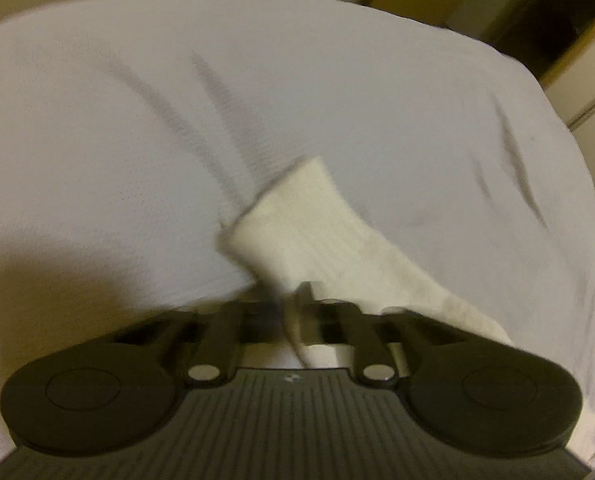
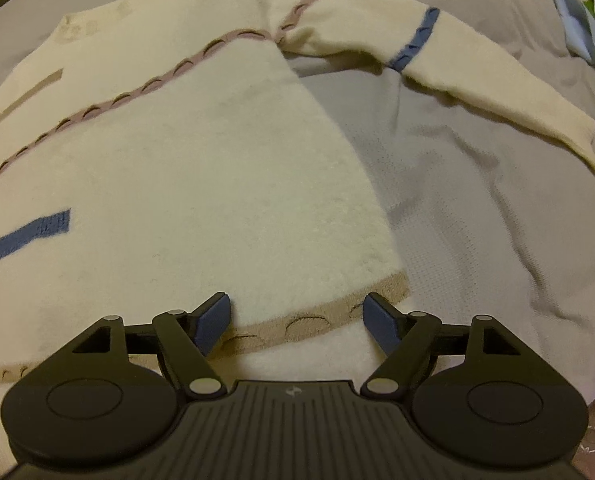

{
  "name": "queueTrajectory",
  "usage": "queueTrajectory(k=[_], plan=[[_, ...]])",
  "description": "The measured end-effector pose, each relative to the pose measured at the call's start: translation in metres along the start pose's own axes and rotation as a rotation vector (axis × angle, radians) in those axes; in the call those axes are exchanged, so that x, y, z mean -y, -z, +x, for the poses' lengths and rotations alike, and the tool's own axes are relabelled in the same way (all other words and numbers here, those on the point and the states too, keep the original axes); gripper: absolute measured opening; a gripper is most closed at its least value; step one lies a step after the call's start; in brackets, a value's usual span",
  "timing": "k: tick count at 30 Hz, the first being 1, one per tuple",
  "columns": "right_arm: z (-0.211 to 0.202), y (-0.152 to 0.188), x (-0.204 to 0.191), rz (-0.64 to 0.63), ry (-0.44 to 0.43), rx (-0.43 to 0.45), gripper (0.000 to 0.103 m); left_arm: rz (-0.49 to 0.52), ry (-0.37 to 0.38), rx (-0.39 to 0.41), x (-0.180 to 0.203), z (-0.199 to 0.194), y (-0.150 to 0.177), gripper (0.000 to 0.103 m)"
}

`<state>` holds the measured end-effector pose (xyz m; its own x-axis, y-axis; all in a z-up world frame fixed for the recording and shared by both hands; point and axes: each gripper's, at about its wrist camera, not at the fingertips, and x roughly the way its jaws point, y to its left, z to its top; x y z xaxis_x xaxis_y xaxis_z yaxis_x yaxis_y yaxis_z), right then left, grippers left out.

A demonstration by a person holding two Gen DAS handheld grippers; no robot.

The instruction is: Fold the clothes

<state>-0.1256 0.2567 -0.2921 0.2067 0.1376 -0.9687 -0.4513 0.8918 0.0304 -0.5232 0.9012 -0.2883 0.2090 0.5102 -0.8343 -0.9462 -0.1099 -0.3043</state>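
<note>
Left gripper (image 1: 293,300) pinches cream sleeve cuff (image 1: 297,220), blurred, over white sheet (image 1: 137,120). Right gripper (image 2: 297,316), fingers apart, hovers above sweater (image 2: 177,160) hem at 6 o'clock; left side cut off.

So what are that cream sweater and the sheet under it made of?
The sweater looks like soft, fuzzy knit, maybe wool or fleece: its surface is matte and napped, with ribbed cuffs. The sheet seems a thin woven cotton, showing a fine waffle texture and creases.

Left hand-held gripper (image 1: 293,300) pinches a cream sleeve cuff (image 1: 297,220) over the white sheet (image 1: 337,80).
</note>
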Motion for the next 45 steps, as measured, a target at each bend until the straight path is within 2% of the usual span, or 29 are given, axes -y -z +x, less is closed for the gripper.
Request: queueTrajectory(k=[3,5,7,11,14,15,19,20,21,23,24,26,27,29,32,33,34,35,36,38,40,42,45], plan=[[0.001,-0.003,-0.001,-0.009,0.003,-0.004,0.076,0.218,0.023,0.180,0.019,-0.062,0.010,0.005],[0.001,-0.005,-0.001,-0.006,0.004,-0.004,0.076,0.378,-0.022,0.270,0.020,-0.090,0.023,0.008],[0.003,-0.007,-0.001,0.005,0.002,-0.003,0.076,0.506,-0.086,0.261,0.014,-0.084,0.040,0.010],[0.007,-0.010,-0.003,0.001,-0.005,-0.006,0.080,0.698,-0.233,0.138,0.008,-0.023,0.076,0.018],[0.003,-0.011,-0.001,-0.006,-0.019,-0.005,0.080,0.689,-0.277,0.128,0.019,-0.031,0.083,0.020],[0.000,-0.011,0.003,-0.008,-0.028,-0.001,0.080,0.668,-0.262,0.104,0.020,-0.042,0.087,0.025],[-0.011,-0.009,0.030,0.024,-0.034,0.019,0.080,0.551,-0.134,-0.053,0.011,-0.095,0.115,0.027],[-0.012,-0.007,0.041,0.050,-0.042,0.020,0.080,0.522,-0.102,-0.092,0.009,-0.109,0.122,0.033],[-0.011,-0.005,0.054,0.082,-0.055,0.019,0.080,0.533,-0.050,-0.148,0.011,-0.124,0.139,0.041],[-0.008,0.000,0.076,0.139,-0.096,0.004,0.080,0.566,0.087,-0.285,0.021,-0.144,0.184,0.049],[-0.005,0.003,0.086,0.160,-0.131,-0.008,0.080,0.577,0.157,-0.353,0.025,-0.153,0.207,0.049],[-0.001,0.011,0.096,0.161,-0.192,-0.033,0.078,0.584,0.189,-0.368,0.030,-0.160,0.228,0.052],[0.000,0.016,0.101,0.156,-0.222,-0.047,0.078,0.586,0.193,-0.361,0.032,-0.163,0.235,0.060],[0.004,0.025,0.109,0.147,-0.279,-0.078,0.077,0.589,0.200,-0.347,0.036,-0.168,0.250,0.065],[0.011,0.040,0.117,0.142,-0.350,-0.139,0.072,0.595,0.210,-0.327,0.043,-0.176,0.273,0.063],[0.012,0.044,0.118,0.136,-0.371,-0.146,0.061,0.597,0.214,-0.320,0.045,-0.178,0.281,0.042],[0.013,0.047,0.118,0.126,-0.392,-0.151,0.036,0.599,0.217,-0.313,0.047,-0.181,0.288,0.023],[0.011,0.049,0.116,0.110,-0.414,-0.151,0.020,0.601,0.221,-0.306,0.049,-0.184,0.296,0.006],[0.008,0.049,0.114,0.091,-0.439,-0.141,0.008,0.603,0.224,-0.299,0.051,-0.186,0.303,0.006],[-0.010,0.051,0.111,0.019,-0.506,-0.070,0.008,0.607,0.231,-0.285,0.055,-0.191,0.318,0.006],[-0.023,0.059,0.111,-0.042,-0.558,-0.031,0.008,0.627,0.241,-0.237,0.051,-0.206,0.317,0.007],[-0.013,0.074,0.116,-0.072,-0.537,-0.068,0.007,0.639,0.181,-0.231,0.045,-0.199,0.320,0.007],[0.014,0.088,0.124,-0.055,-0.500,-0.131,0.006,0.689,0.063,-0.320,0.039,-0.174,0.349,0.009]])
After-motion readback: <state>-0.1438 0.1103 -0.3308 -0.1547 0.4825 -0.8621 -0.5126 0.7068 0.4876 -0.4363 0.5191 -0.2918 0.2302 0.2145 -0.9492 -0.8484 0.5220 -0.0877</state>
